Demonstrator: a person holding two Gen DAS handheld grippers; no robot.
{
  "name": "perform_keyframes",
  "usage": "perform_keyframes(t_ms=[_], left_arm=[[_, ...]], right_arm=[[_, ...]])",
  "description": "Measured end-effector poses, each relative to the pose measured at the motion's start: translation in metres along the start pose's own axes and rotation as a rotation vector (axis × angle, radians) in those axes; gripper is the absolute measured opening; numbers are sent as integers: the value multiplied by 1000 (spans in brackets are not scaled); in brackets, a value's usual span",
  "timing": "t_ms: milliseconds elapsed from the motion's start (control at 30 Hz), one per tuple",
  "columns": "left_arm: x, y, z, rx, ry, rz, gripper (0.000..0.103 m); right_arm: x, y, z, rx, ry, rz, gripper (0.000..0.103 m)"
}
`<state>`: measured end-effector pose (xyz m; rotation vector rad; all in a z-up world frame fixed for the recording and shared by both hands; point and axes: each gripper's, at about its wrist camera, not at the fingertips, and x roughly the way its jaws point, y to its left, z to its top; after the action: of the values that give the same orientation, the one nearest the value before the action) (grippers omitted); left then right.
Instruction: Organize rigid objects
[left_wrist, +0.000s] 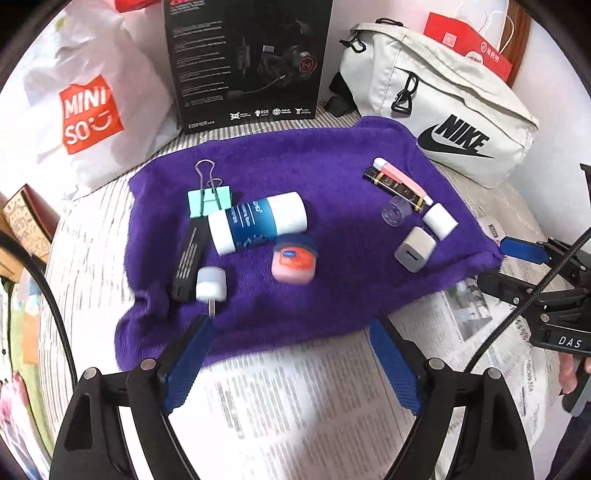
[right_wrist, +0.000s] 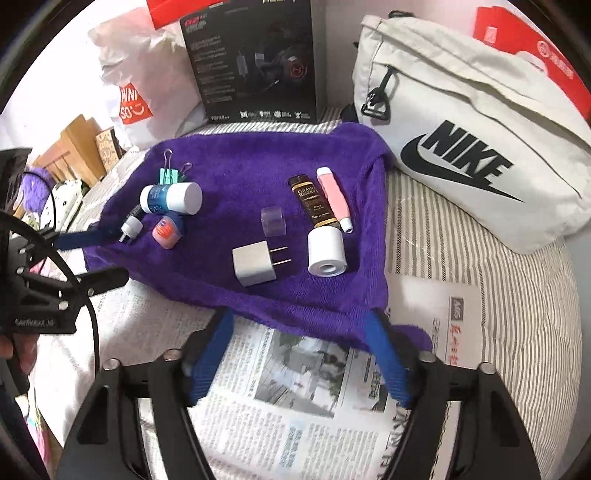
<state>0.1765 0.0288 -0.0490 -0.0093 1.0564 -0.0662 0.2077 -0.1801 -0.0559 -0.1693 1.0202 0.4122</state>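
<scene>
**Q.** What does the figure show, and where do the task's things lie?

**A.** A purple towel (right_wrist: 258, 177) spread over newspaper (right_wrist: 295, 406) carries two loose groups. Left group: a teal binder clip (left_wrist: 209, 202), a white-and-blue bottle (left_wrist: 258, 221) on its side, a black bar (left_wrist: 189, 258), a small white plug (left_wrist: 210, 284) and a pink jar (left_wrist: 294, 263). Right group: a white wall charger (right_wrist: 255, 266), a white roll (right_wrist: 327, 253), a clear cap (right_wrist: 273, 220), a dark labelled tube (right_wrist: 313, 201) and a pink tube (right_wrist: 334, 199) touching it side by side.

**Q.** How do the grippers stand?

**A.** The left gripper (left_wrist: 291, 332) is spread wide at the towel's near edge, holding nothing; its left fingertip sits just near the plug's prongs. The right gripper (right_wrist: 303, 321) is likewise spread and empty, at the near edge below the charger.

**Q.** Which step is in hand?

**A.** Probably an approach — no object is gripped, and the left view is blurred, so its exact target is uncertain. The plug looks the likeliest.

**Q.** What does the next move call for?

**A.** Centring the spread fingers about one small item — the plug on the left, the charger on the right — then closing across its flat or round sides without snagging towel pile or nudging neighbours.
</scene>
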Motion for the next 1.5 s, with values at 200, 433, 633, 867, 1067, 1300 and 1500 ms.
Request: perform_keyframes(t_ms=[200,433,633,867,1067,1300,1500], left_arm=[[-29,2,-18,-24,-45,36,97],[-68,-1,-37,-72,-100,71,103],[-95,-5,-55,-104,-124,64,103],[-114,-14,-70,-128,-142,46,103],[-129,-20,-77,-120,-152,50,103],[-141,-22,-84,-125,-166,48,103],[-141,-24,-90,-125,-156,57,103]], right_arm=[[-22,3,-13,67,-16,4,88],[-53,9,-31,104,-34,-40,97],[-77,10,-47,138,-33,-103,103],[-105,17,-60,137,-38,-114,103],[-121,27,-66,116,-37,-123,103],[-135,27,-71,132,-45,-112,103],[-139,25,-75,142,-44,-109,103]])
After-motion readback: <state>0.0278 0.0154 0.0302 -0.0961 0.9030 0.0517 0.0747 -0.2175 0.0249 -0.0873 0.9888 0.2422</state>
